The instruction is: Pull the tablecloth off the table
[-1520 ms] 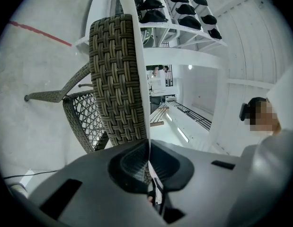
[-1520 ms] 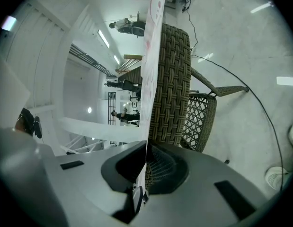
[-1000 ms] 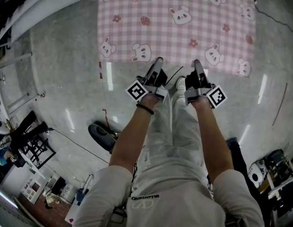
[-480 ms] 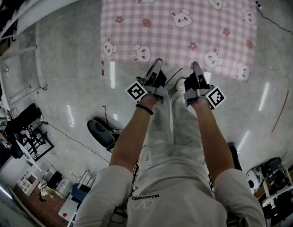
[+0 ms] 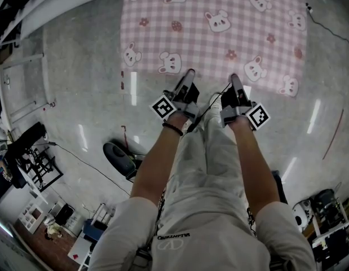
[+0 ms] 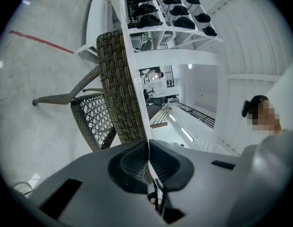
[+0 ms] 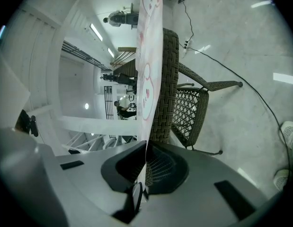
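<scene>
Left tool [image 5: 190, 73], right tool [image 5: 233, 77] clamp tablecloth [image 5: 213, 35], spread ahead.

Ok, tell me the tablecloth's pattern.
The tablecloth is a pink-and-white check with white rabbit faces, clearest in the head view.

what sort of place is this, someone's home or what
Probably a big indoor hall or studio, not a home: a polished grey floor, tall white racks of black items, and a black cable trailing across it.
</scene>
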Demonstrator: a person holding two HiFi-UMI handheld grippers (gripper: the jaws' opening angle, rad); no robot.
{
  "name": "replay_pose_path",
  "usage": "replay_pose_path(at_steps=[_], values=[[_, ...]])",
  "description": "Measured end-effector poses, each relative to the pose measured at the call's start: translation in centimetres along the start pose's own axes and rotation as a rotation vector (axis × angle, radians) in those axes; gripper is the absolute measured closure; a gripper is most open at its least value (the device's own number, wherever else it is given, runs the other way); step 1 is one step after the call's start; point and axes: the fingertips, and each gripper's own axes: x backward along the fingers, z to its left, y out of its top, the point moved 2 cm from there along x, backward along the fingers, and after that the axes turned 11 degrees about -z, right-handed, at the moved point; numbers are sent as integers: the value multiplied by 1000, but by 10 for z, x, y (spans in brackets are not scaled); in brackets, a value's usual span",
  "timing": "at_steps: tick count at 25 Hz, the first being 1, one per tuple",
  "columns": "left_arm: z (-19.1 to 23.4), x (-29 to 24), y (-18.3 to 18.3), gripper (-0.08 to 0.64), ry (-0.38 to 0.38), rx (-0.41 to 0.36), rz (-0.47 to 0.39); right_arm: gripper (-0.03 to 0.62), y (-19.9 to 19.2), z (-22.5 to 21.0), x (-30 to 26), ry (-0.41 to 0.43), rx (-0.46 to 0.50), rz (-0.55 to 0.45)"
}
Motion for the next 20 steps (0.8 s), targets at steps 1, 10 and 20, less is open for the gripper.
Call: replay_pose_path(at_steps=[1, 10, 20], values=[[1, 0, 1, 557, -3, 3, 3, 582, -1, -1, -1, 2, 3, -5], [-8, -1, 3, 557, 10, 36, 41, 583, -1, 14, 0, -3, 24, -29], [-10, 0, 2, 557, 25, 44, 67, 581, -2, 17, 5, -46, 38, -42]])
